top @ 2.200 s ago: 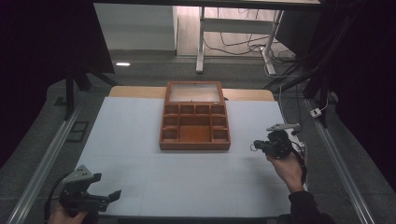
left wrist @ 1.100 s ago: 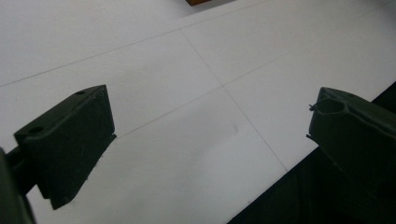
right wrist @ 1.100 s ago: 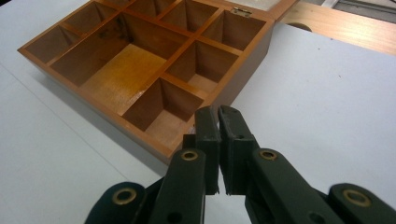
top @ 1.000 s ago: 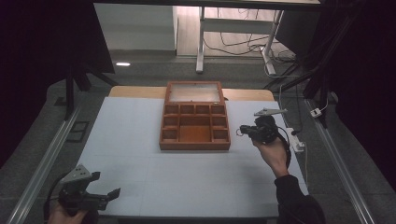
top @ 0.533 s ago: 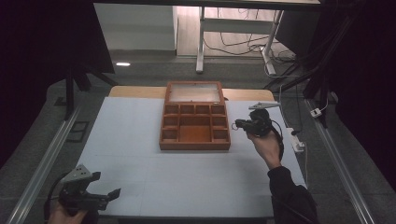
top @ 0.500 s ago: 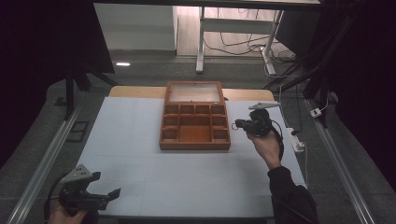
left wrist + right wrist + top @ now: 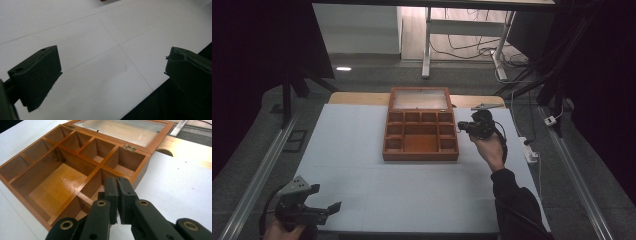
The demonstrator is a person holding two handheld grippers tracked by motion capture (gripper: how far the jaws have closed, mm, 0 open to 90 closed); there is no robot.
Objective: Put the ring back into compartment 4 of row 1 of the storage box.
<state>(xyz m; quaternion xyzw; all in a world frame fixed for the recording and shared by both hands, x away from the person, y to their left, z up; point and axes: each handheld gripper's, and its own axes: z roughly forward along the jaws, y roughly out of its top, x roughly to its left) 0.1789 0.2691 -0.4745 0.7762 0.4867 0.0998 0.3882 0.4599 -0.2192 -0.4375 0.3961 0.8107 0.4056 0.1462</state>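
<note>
An open wooden box [image 7: 420, 155] with several empty compartments sits at the middle of the white table top. Its glass-paned lid [image 7: 420, 99] lies back behind it. My right gripper [image 7: 461, 128] hovers at the box's right side, pointing left at it. In the right gripper view the box wall [image 7: 142, 168] lies just under my right gripper [image 7: 117, 181], whose jaws are shut with nothing between them. My left gripper [image 7: 331, 207] rests low at the front left corner. In the left gripper view my left gripper [image 7: 112, 57] stands wide open over bare white surface.
The white mat [image 7: 362, 145] covers the table, with a strip of wooden table top [image 7: 357, 98] behind it. A power strip [image 7: 530, 150] lies off the right edge. A metal rail [image 7: 259, 167] runs along the left. The front edge drops to dark floor [image 7: 160, 105].
My right gripper has moved left and away from the person, from the table's right edge up to the box's right wall. The left gripper has stayed put.
</note>
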